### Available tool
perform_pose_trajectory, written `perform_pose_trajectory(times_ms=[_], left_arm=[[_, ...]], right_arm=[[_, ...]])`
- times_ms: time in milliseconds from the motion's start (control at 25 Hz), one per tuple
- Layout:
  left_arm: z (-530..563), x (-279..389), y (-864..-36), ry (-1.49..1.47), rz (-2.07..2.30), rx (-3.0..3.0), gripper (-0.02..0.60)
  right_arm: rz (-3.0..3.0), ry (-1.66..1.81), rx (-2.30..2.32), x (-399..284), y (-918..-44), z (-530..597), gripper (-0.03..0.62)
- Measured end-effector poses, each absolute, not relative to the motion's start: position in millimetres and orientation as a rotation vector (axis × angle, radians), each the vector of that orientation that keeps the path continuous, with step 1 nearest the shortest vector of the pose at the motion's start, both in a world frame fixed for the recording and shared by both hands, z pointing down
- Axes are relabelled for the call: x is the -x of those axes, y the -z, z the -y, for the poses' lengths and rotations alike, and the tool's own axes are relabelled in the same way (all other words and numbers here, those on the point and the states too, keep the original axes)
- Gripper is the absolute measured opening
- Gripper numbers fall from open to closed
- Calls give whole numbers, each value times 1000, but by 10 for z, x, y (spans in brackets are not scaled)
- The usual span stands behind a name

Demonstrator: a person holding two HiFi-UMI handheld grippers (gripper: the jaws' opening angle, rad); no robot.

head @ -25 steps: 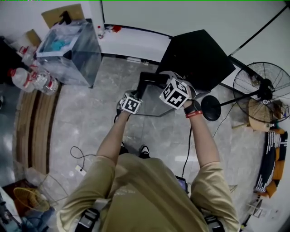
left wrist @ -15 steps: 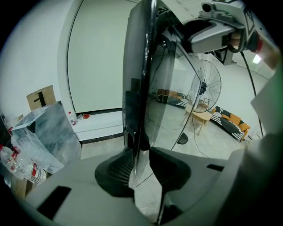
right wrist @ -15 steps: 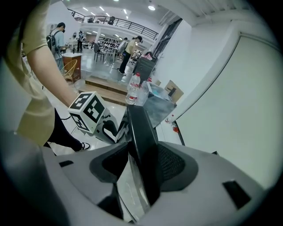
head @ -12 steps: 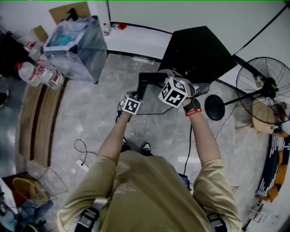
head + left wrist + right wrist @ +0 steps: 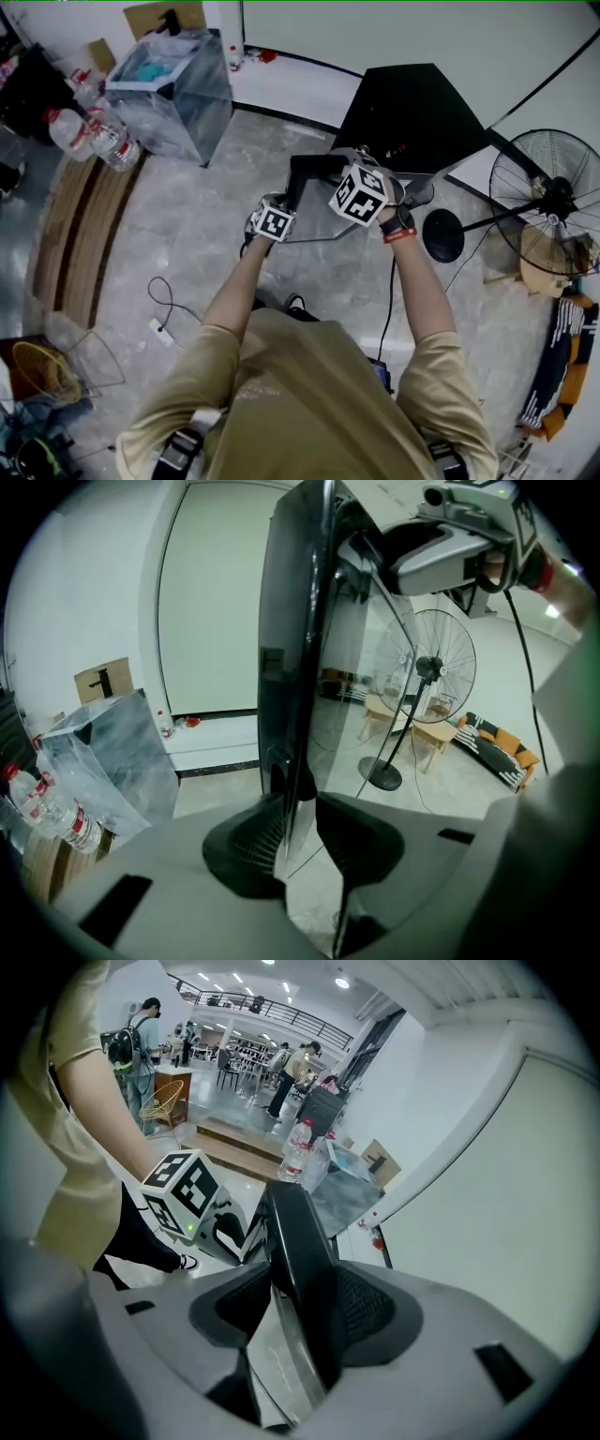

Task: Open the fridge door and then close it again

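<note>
The black fridge (image 5: 412, 112) stands ahead of me with its glass door (image 5: 314, 169) swung open toward me. My left gripper (image 5: 281, 202) is shut on the door's free edge (image 5: 295, 667); the thin panel runs up between its dark pads (image 5: 248, 846). My right gripper (image 5: 342, 164) holds the same door higher up, near the top. Its jaws stand wide, and the thick dark door frame (image 5: 300, 1251) fills the gap between them. The left gripper's marker cube (image 5: 183, 1194) shows just below in the right gripper view.
A standing fan (image 5: 548, 202) with a round base (image 5: 441, 234) is right of the fridge. A clear plastic bin (image 5: 173, 84), water bottles (image 5: 94, 136) and a wooden platform (image 5: 75, 225) lie at left. A cable (image 5: 169, 300) trails on the floor by my feet.
Both grippers keep their hold on the door and have shifted slightly with it. The head view has swung, so the bin and bottles now sit further right in the picture.
</note>
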State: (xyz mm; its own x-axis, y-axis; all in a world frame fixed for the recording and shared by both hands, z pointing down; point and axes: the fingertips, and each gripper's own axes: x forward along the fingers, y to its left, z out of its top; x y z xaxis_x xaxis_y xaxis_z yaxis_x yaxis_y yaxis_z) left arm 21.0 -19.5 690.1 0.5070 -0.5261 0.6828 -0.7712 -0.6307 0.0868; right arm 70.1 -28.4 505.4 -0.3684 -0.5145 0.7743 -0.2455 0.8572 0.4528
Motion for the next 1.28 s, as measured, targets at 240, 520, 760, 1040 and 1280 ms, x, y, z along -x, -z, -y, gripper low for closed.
perform_pose_trajectory(times_ms=[240,520,760,1040,1280], left_arm=[[16,-205,-6919,-876,1114,-2356,114],[-243,-196,-6913,-862,1148,-2335,112],[-422,-298,-6919,-831,1149,-2343,112],[-618,-349,-6936,-832,1170,-2314,109],[-696,-410,-6930,-813,1191,-2323,106]], right_arm=[[1982,345,-534,-687,-5073,128,229],[1999,387,-523,-689,-5068,-93,239],[2016,411,-494,-740,-5066,-259,245],[2032,439,-468,-780,-5071,-404,247],[2041,457,-447,-816,-5069,-486,250]])
